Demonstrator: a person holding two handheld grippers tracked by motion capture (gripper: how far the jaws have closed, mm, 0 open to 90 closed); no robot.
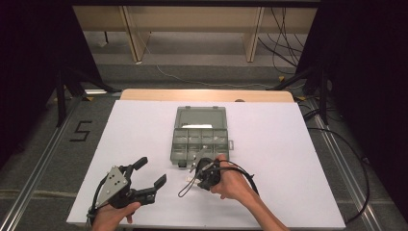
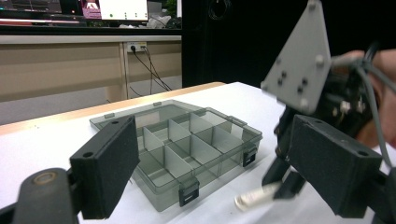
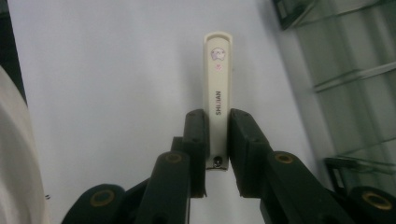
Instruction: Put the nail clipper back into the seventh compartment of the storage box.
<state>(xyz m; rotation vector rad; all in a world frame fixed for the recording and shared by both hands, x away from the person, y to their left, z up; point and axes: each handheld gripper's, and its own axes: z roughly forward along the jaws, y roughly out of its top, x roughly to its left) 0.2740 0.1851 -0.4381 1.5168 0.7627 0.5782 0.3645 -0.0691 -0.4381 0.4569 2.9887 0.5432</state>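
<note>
Cream slim nail clipper (image 3: 217, 93) clamped in right hand-held gripper (image 3: 217, 140); left hand-held gripper (image 2: 210, 172) apart, idle; next, likely lift into grey compartment box (image 1: 199, 137).

Right tongs (image 3: 217, 140) clamping cream nail clipper (image 3: 218, 88)

Left gripper (image 1: 150, 174) jaws wide apart; right gripper (image 3: 217, 140) jaws clamped.
</note>
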